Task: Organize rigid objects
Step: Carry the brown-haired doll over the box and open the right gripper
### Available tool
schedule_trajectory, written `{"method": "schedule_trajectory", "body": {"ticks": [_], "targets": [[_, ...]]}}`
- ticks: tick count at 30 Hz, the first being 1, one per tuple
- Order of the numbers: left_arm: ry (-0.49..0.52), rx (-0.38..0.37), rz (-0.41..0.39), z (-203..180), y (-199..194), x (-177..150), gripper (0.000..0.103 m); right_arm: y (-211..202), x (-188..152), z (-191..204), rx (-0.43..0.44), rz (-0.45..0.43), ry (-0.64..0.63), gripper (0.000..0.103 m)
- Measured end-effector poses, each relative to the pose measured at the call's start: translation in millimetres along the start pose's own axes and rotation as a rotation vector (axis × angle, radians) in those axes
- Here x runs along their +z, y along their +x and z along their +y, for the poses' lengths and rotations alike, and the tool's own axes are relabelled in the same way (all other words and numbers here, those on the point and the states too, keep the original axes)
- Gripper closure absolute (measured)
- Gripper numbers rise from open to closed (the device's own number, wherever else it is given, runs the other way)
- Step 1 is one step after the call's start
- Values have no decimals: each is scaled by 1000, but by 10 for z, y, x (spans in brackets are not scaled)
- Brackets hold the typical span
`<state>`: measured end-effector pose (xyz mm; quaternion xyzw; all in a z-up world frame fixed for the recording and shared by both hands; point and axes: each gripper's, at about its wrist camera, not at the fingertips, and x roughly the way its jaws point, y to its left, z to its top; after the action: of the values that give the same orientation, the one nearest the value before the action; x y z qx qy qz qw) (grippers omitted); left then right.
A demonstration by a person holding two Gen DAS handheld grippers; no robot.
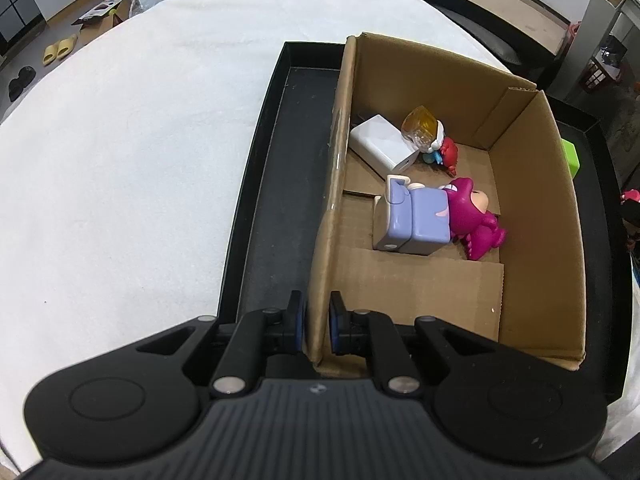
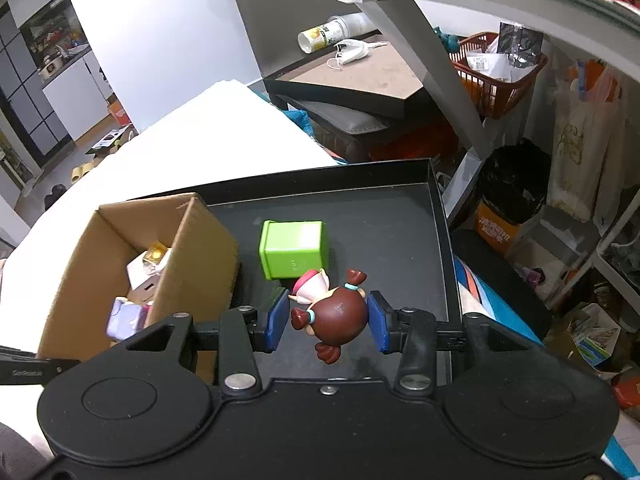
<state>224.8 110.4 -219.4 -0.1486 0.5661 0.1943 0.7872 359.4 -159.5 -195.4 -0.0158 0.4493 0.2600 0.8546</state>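
One hand-held gripper [image 1: 318, 322] pinching box [image 1: 532, 208] wall, other [image 2: 328, 322] clamping one figurine [image 2: 334, 312]

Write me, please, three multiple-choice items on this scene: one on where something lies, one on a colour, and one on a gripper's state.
1. Where does the green box lie?
A. inside the cardboard box
B. on the black tray, outside the cardboard box
C. on the white cloth

2. What colour is the dinosaur figurine in the cardboard box?
A. magenta
B. yellow
C. white

3. What is the left gripper doing?
A. hanging open over the tray
B. holding the green box
C. clamped on the cardboard box's wall

Answers:
1 B: it rests on the black tray, beside the carton's outer wall.
2 A: its body is magenta, next to a lilac block.
3 C: both pads press the cardboard wall between them.
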Motion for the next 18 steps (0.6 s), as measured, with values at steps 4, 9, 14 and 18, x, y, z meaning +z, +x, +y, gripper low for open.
{"method": "schedule_trajectory", "body": {"ticks": [4, 9, 14, 18], "targets": [[1, -6, -6, 13, -20, -6, 92, -113, 32, 80, 10, -18, -9, 61], [3, -12, -12, 19, -39, -2, 92, -215, 100, 209, 28, -36, -27, 61], [0, -20, -14, 25, -45, 0, 92, -259, 140, 352, 41, -41, -50, 61], [-3, -30, -18, 48, -56, -5, 92, -274, 155, 466, 47, -42, -66, 61]]}}
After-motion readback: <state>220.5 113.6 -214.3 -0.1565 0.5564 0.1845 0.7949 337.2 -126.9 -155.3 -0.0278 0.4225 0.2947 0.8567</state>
